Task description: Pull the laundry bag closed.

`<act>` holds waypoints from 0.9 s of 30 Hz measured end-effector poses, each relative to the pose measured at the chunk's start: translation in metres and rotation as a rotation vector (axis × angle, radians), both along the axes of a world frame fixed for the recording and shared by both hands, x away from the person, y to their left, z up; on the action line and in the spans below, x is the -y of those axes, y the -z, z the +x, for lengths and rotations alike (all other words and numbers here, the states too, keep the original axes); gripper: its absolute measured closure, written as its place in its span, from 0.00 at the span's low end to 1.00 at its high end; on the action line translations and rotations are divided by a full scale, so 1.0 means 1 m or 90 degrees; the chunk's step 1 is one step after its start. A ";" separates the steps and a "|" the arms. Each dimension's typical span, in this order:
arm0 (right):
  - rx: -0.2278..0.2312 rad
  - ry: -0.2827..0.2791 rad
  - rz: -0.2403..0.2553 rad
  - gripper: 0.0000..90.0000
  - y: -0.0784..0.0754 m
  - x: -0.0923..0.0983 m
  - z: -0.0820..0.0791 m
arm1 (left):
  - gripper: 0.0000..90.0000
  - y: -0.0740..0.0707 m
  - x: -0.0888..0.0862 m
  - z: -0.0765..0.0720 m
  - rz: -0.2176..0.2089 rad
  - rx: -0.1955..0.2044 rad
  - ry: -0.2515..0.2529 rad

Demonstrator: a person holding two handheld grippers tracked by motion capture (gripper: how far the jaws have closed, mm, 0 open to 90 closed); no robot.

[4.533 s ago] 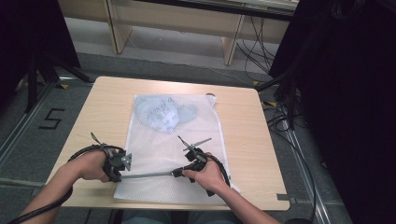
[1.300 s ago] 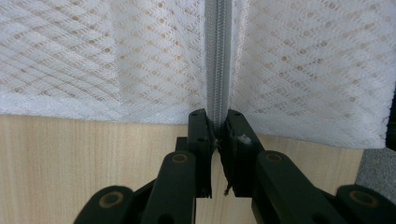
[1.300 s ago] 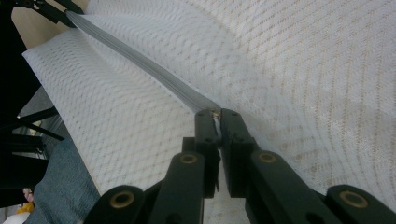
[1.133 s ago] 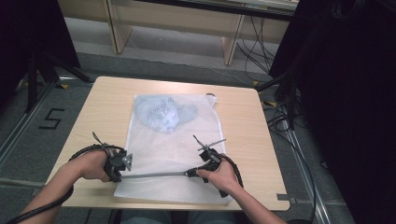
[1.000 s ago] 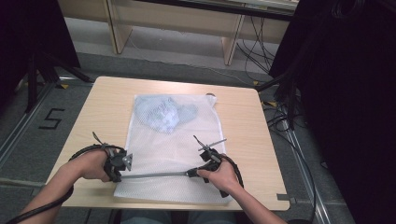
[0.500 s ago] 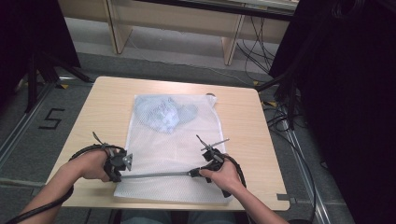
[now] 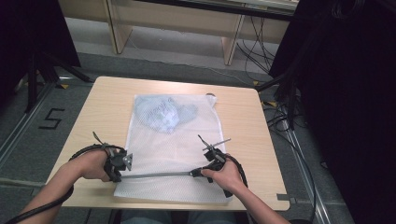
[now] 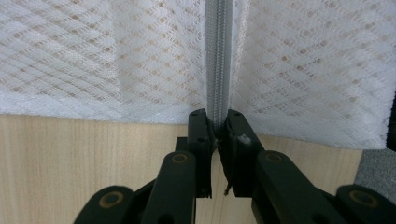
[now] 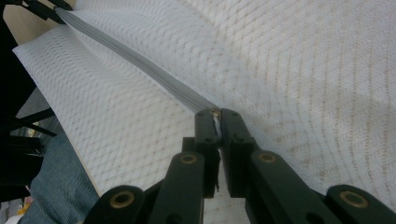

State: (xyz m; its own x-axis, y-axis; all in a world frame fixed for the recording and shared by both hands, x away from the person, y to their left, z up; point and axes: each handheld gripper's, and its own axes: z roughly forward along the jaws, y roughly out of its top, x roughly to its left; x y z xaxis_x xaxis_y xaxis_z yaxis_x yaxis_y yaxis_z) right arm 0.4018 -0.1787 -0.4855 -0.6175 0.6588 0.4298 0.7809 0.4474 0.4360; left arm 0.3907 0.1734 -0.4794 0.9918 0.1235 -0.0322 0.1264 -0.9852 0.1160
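A white mesh bag (image 7: 173, 144) lies flat on the wooden table (image 7: 107, 102), with a light blue garment (image 7: 163, 113) inside its far end. A grey zipper (image 7: 154, 175) runs across the bag's near end. My left gripper (image 7: 120, 171) is shut on the zipper's left end at the bag's edge; the left gripper view shows the jaws (image 8: 217, 130) pinching the zipper tape (image 8: 218, 56). My right gripper (image 7: 196, 172) is shut on the zipper pull farther right; in the right gripper view its jaws (image 9: 216, 116) meet on a small brass slider where the zipper (image 9: 140, 70) ends.
The table's near edge (image 7: 177, 205) lies just behind both hands. Black cables (image 7: 275, 121) trail on the floor to the right. A floor mark "5" (image 7: 52, 119) is at the left, and wooden furniture legs (image 7: 231, 44) stand beyond the table.
Since the earliest frame my right gripper has slid to the right along the zipper, lengthening the stretch between the grippers. Over the last second both hands have stayed still.
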 end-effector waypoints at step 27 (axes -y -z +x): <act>-0.011 0.022 -0.011 0.97 -0.002 0.014 -0.001 | 0.91 0.000 0.000 -0.001 0.000 -0.003 -0.006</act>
